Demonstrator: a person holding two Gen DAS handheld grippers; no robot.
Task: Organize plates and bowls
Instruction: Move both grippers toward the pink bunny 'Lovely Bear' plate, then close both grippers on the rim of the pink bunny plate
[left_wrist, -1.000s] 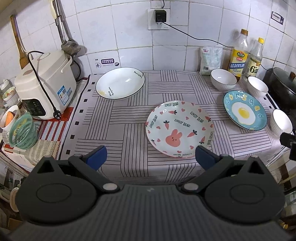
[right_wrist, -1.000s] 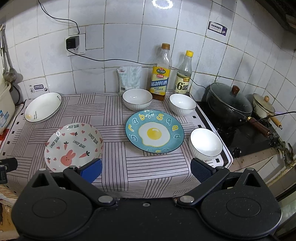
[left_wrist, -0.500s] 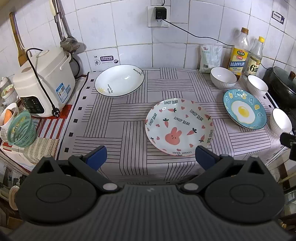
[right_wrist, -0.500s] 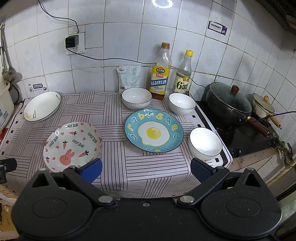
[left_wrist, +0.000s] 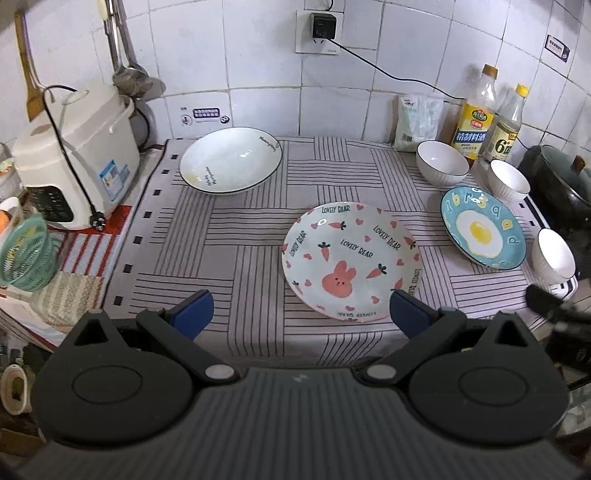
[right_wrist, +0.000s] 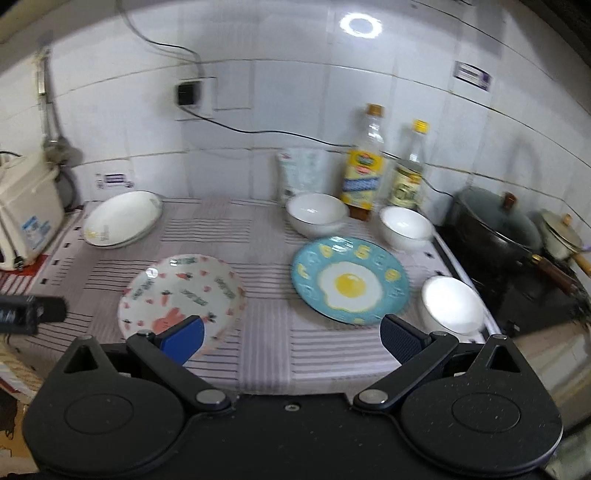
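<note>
On the striped cloth lie a white plate (left_wrist: 231, 159) at the back left, a pink rabbit plate (left_wrist: 351, 260) in the middle and a blue egg plate (left_wrist: 482, 226) at the right. Three white bowls stand by it: one at the back (left_wrist: 441, 162), one beside it (left_wrist: 509, 181) and one at the front right (left_wrist: 554, 254). My left gripper (left_wrist: 301, 312) is open and empty, near the rabbit plate's front rim. My right gripper (right_wrist: 291, 338) is open and empty, above the cloth's front edge between the rabbit plate (right_wrist: 181, 291) and the egg plate (right_wrist: 349, 280).
A rice cooker (left_wrist: 74, 158) and a green basket (left_wrist: 24, 253) stand at the left. Two bottles (left_wrist: 476, 114) and a bag (left_wrist: 417, 122) line the back wall. A dark pot (right_wrist: 495, 225) sits on the stove at the right.
Both grippers have moved forward toward the counter. The right view has shifted and blurred, and now looks more to the left. Nothing on the cloth has moved.
</note>
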